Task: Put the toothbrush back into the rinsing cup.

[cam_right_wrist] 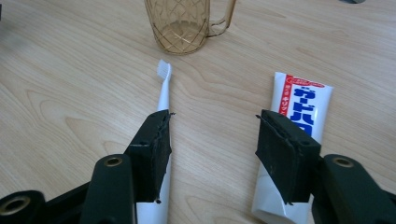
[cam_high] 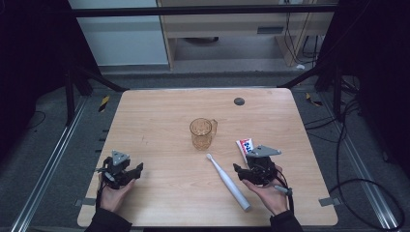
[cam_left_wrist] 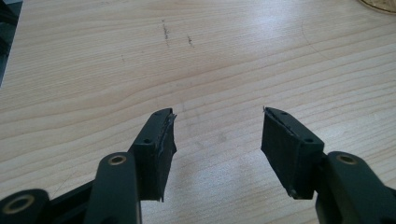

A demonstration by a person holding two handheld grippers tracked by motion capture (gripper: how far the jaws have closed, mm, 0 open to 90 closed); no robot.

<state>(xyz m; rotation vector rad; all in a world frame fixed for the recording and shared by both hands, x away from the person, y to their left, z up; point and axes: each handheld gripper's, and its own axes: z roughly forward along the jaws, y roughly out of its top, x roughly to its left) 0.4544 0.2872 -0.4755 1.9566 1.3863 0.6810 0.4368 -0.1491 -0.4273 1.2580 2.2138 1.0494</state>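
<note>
A clear amber mug (cam_high: 202, 133) (cam_right_wrist: 180, 23) stands upright at the table's middle, handle to the right. A white electric toothbrush (cam_high: 227, 181) (cam_right_wrist: 163, 88) lies in front of it, bristles toward the mug. A white toothpaste tube (cam_high: 244, 145) (cam_right_wrist: 301, 100) with red and blue print lies flat to its right. My right gripper (cam_high: 243, 166) (cam_right_wrist: 212, 116) is open above the strip of table between the two, one jaw over the brush and one over the tube. At the front left, my left gripper (cam_high: 135, 171) (cam_left_wrist: 217, 112) is open over bare wood.
The wooden table (cam_high: 159, 111) has a dark round plug (cam_high: 239, 101) near its far edge. Small dark scuffs (cam_left_wrist: 166, 30) mark the wood ahead of the left gripper. Cables (cam_high: 348, 145) lie on the floor to the right.
</note>
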